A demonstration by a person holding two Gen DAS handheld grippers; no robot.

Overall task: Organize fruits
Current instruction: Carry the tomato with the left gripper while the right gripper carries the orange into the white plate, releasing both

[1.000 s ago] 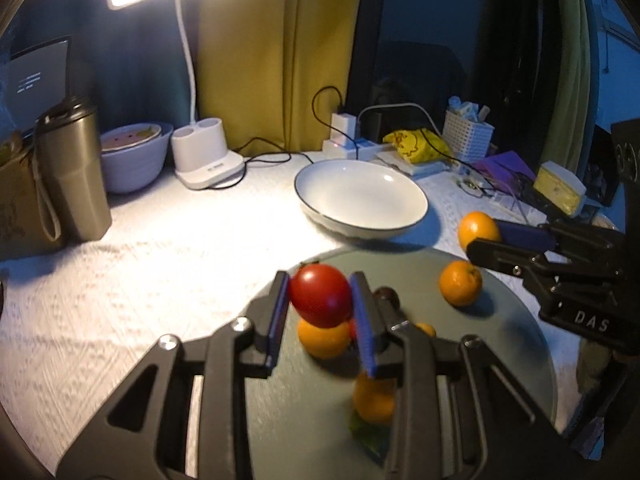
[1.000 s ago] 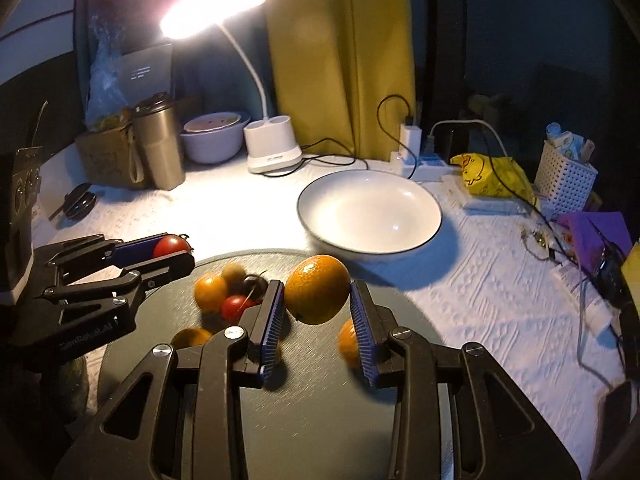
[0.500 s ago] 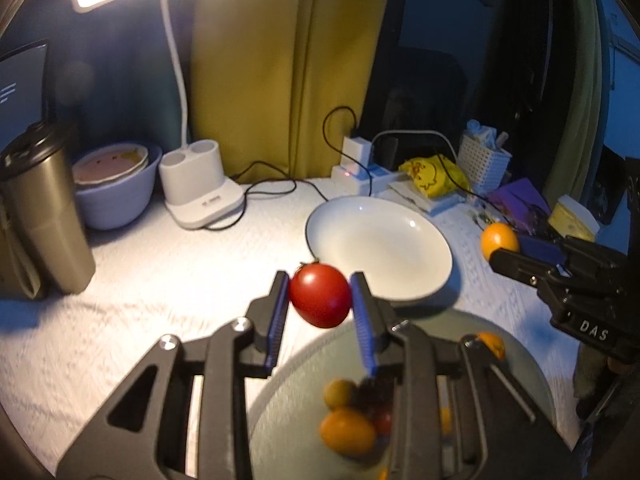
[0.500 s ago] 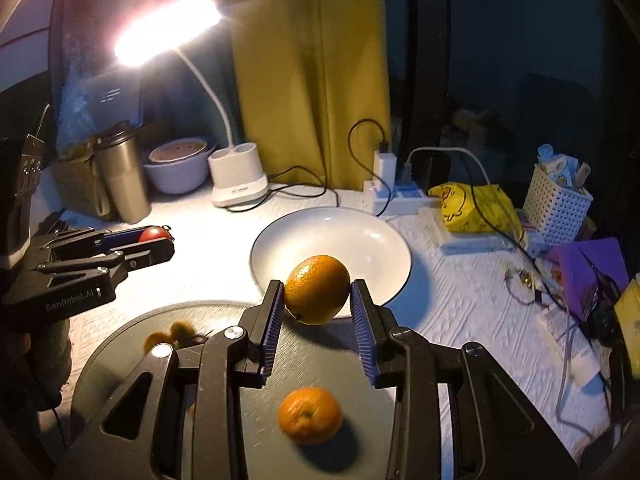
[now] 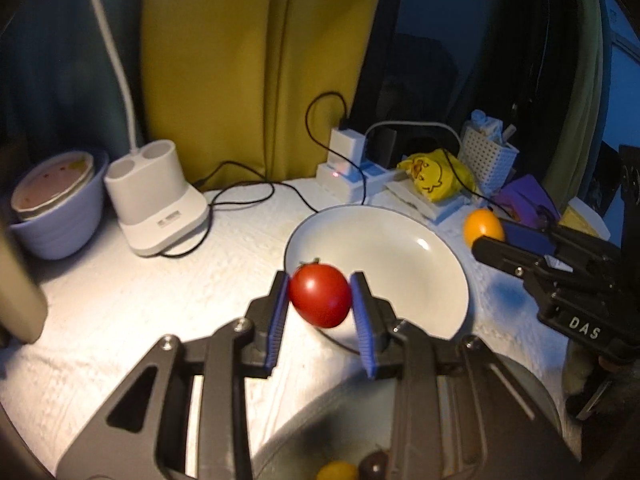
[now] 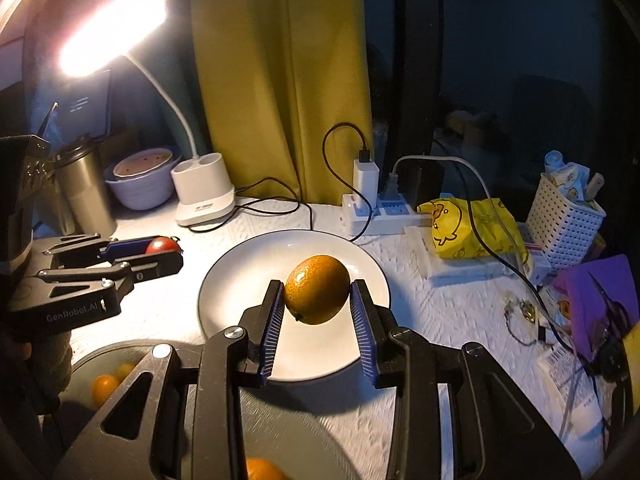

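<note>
My left gripper (image 5: pixel 320 312) is shut on a red tomato (image 5: pixel 320 295), held in the air over the near left rim of the white bowl (image 5: pixel 400 248). My right gripper (image 6: pixel 318 304) is shut on an orange (image 6: pixel 317 289) above the middle of the same white bowl (image 6: pixel 240 280), which holds nothing. In the left wrist view the right gripper (image 5: pixel 486 236) with its orange (image 5: pixel 482 227) shows at the right; in the right wrist view the left gripper (image 6: pixel 168 250) with the tomato (image 6: pixel 160 245) shows at the left. The grey round tray (image 6: pixel 104 356) nearest me carries small orange and dark fruits (image 6: pixel 105 386).
A white lamp base (image 5: pixel 154 196) with its cable, a lavender bowl (image 5: pixel 52 204) and a steel tumbler (image 6: pixel 86 192) stand at the back left. A power strip (image 6: pixel 372 208), a yellow duck bag (image 6: pixel 468 224), a white basket (image 6: pixel 566 216) and loose clutter fill the back right.
Both grippers have moved away from the grey tray toward the white bowl, each keeping its fruit. The tray has slid to the bottom of both views.
</note>
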